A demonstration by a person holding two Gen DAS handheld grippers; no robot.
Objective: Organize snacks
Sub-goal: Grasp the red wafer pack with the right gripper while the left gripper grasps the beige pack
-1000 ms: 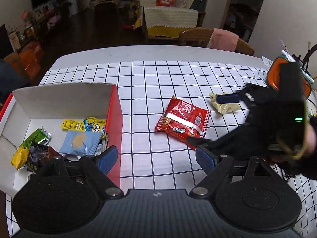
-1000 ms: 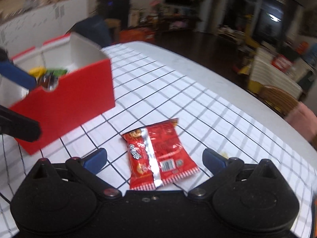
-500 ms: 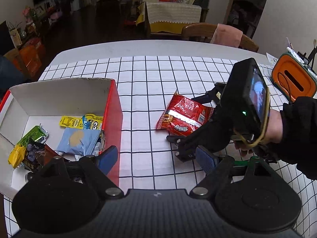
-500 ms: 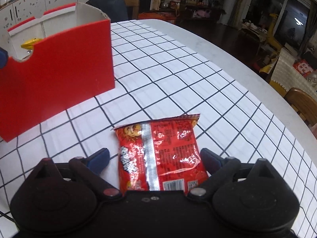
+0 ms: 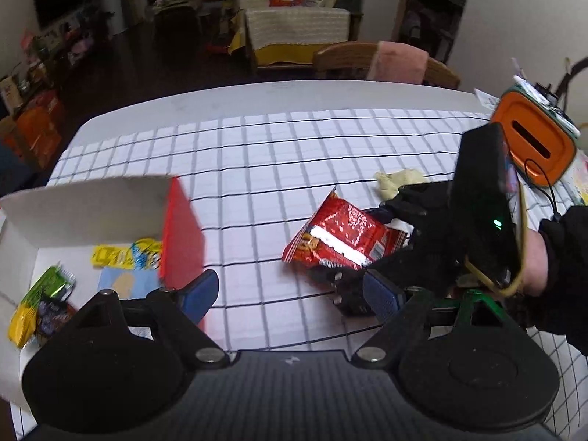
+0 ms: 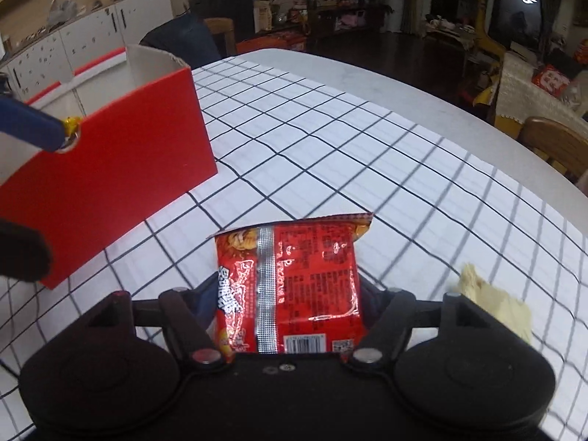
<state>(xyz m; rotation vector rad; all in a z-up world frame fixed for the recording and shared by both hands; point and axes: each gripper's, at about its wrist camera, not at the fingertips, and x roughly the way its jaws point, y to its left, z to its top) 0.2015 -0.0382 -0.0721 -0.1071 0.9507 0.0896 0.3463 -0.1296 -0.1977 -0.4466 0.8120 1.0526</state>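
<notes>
The right gripper [image 6: 288, 307] pinches the light, crinkly, probably slippery red snack packet [image 6: 290, 286] by its sides; the left gripper [image 5: 290, 290] gapes empty.

Dim indoor light; background rooms fall into near-darkness. Checked tablecloth [image 5: 279, 154] is the brightest surface, slightly washed. Motion blur smears the red box [image 5: 182, 235] and its contents in the left wrist view; right wrist view sharper. Specular glare streaks the red snack packet [image 6: 290, 279]. Strong fisheye bending, grid lines curve, corners vignette black.
</notes>
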